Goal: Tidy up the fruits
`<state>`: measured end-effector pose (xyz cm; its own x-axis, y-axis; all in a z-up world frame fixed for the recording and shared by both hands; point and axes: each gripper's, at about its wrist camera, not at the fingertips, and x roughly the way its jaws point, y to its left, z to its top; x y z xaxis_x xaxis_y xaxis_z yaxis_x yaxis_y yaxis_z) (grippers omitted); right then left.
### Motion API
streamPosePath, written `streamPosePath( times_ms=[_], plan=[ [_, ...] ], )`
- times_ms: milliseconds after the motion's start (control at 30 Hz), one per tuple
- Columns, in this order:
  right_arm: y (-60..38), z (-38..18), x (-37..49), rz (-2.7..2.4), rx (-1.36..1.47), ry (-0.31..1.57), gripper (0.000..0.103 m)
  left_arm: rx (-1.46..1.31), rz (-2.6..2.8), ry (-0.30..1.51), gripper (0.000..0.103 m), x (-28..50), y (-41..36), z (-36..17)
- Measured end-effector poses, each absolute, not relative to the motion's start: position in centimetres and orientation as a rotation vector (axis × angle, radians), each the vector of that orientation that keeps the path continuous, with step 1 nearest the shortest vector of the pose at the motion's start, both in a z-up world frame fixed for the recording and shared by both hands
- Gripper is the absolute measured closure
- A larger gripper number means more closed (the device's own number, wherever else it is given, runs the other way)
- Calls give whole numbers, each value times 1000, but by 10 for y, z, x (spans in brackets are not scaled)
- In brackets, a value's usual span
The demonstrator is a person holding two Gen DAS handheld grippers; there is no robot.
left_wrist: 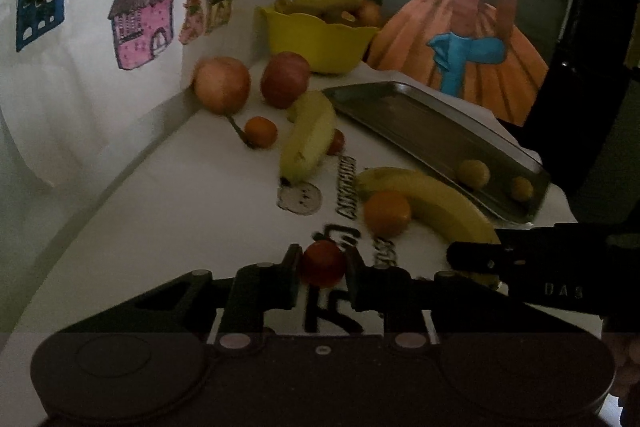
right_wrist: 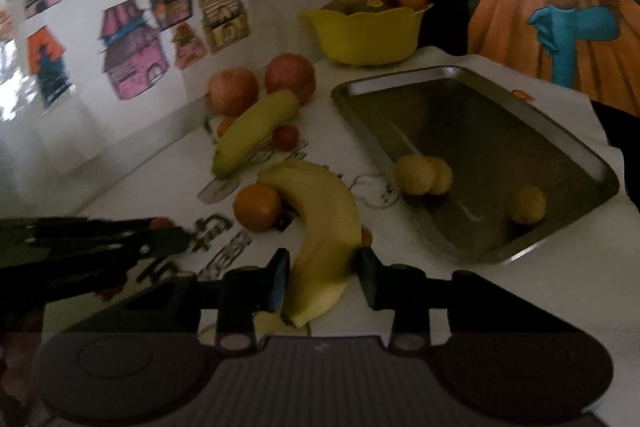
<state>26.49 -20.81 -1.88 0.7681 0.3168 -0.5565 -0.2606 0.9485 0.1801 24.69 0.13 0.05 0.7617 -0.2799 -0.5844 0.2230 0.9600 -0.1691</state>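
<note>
tray (right_wrist: 496, 131): three yellow fruits | yellow bowl (right_wrist: 366, 35): bananas, orange | left gripper (left_wrist: 322, 267) grasping red fruit (left_wrist: 323, 263) | right gripper (right_wrist: 322, 279) around banana (right_wrist: 324, 227)

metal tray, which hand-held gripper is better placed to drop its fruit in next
Right. The right hand-held gripper straddles the near banana beside the metal tray; the left hand-held gripper, with the small red fruit, sits farther away.

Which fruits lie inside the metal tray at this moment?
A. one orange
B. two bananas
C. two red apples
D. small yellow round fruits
D: only small yellow round fruits lie in the metal tray; the nearest banana is on the white cloth, between the right gripper's fingers.
</note>
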Motion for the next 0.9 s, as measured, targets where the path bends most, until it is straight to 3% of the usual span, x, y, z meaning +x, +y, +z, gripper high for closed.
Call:
streamPosePath(
  times_ms=[367, 733, 900],
  plan=[
    [-210, -15, 221, 401, 25, 678, 61, -65, -357, 666, 79, 209, -11, 0],
    [-199, -17, 243, 386, 7, 641, 58, -33, -360, 667, 79, 203, -21, 1],
    [-201, -20, 245, 396, 3, 612, 65, -52, -368, 673, 79, 206, -22, 1]
  ],
)
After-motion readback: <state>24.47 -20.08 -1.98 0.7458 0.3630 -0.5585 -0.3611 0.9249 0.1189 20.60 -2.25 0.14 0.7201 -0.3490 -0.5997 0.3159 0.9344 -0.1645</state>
